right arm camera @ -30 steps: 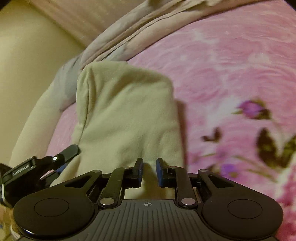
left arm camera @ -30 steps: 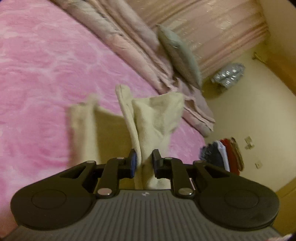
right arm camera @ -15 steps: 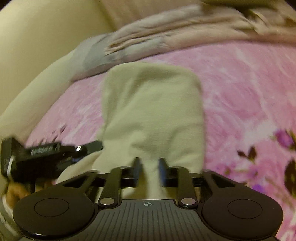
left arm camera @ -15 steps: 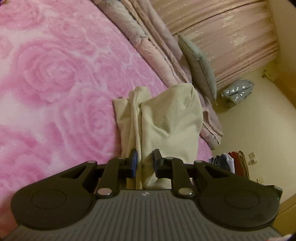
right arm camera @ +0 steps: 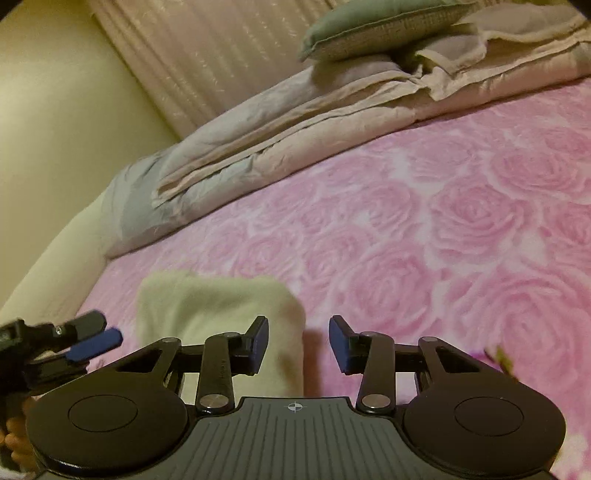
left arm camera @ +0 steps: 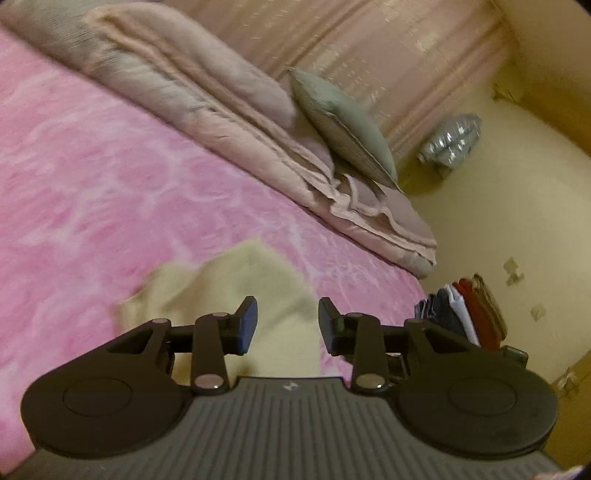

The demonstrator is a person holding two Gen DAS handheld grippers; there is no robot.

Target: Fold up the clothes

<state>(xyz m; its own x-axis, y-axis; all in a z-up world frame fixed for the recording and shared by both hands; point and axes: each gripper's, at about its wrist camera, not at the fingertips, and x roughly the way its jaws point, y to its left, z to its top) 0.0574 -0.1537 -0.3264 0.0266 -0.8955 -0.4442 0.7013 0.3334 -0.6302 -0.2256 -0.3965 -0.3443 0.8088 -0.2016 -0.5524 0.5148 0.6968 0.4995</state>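
Note:
A pale cream garment (left arm camera: 236, 295) lies folded on the pink rose-patterned bedspread (left arm camera: 92, 177). My left gripper (left arm camera: 287, 325) hangs just above its near edge, open, with nothing between the fingers. In the right wrist view the same cream garment (right arm camera: 218, 310) lies flat as a neat block on the pink bedspread (right arm camera: 461, 221). My right gripper (right arm camera: 299, 341) is open over its right near corner, holding nothing. The left gripper (right arm camera: 88, 338) shows at the left edge of that view, beside the garment.
A folded beige quilt (left arm camera: 229, 122) with a grey-green cushion (left arm camera: 343, 122) lies along the far side of the bed; the same quilt (right arm camera: 332, 107) and cushion (right arm camera: 376, 26) show in the right wrist view. A stack of folded clothes (left arm camera: 465, 310) stands beyond the bed's edge.
Both grippers have opened and let go of the cream garment, which now lies folded on the bedspread. Both have drawn back slightly from it.

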